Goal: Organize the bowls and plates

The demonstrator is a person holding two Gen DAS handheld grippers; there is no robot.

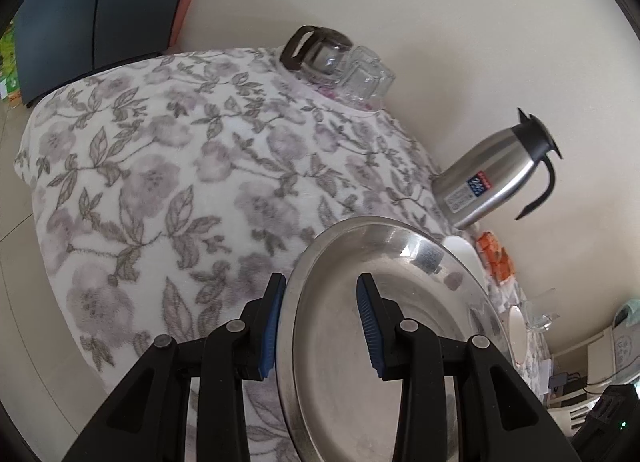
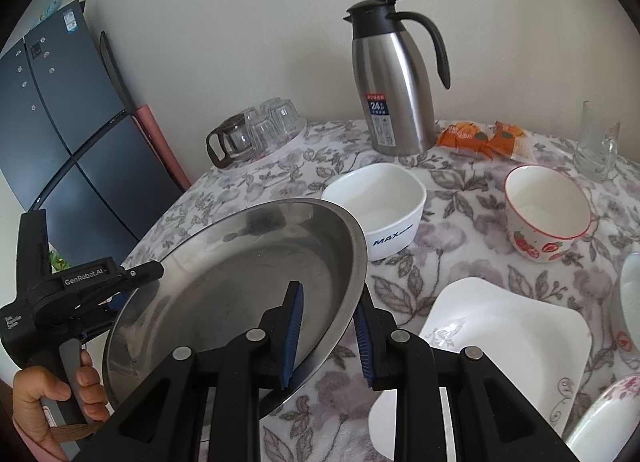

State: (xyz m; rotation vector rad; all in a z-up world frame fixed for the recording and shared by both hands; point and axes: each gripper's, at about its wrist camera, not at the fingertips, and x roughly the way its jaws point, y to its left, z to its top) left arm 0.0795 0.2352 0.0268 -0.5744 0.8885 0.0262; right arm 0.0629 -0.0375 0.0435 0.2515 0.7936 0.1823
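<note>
Steel plate (image 2: pixel 240 282) held tilted above the worktop (image 2: pixel 460 246), at about 9 o'clock of the white square bowl (image 2: pixel 380 206) in the right wrist view. Both grippers astride its rim on opposite edges: right gripper (image 2: pixel 330 336) with one blue pad inside the dish and one beneath the rim at 4 o'clock of the plate; left gripper (image 1: pixel 320 326) likewise straddling the rim, one pad outside, one over the plate's face. Jaws on both sides look parted wider than the thin rim, so probably not clenched; whether any pad presses the metal, cannot tell. How the plate stays up is unclear from these views.

Judging by look: thin polished steel, stiff, fairly light, not fragile but slick and loud if dropped. Smooth sloped rim likely to slide out of ribbed pads unless pinched squarely across the flat lip, deep enough for the pads to bite past the rolled edge. A single-side grip would probably let the plate swing; two opposed grips steadier.

White square plate (image 2: pixel 504 346) lies flat at 3 o'clock of the right gripper, a plausible stacking spot. Strawberry cup (image 2: pixel 548 214) at 2 o'clock and the square bowl are ceramic, so heavier, brittle, best taken by the wall over the rim. Steel flask (image 2: pixel 396 90) stands at 12 o'clock, well apart.
</note>
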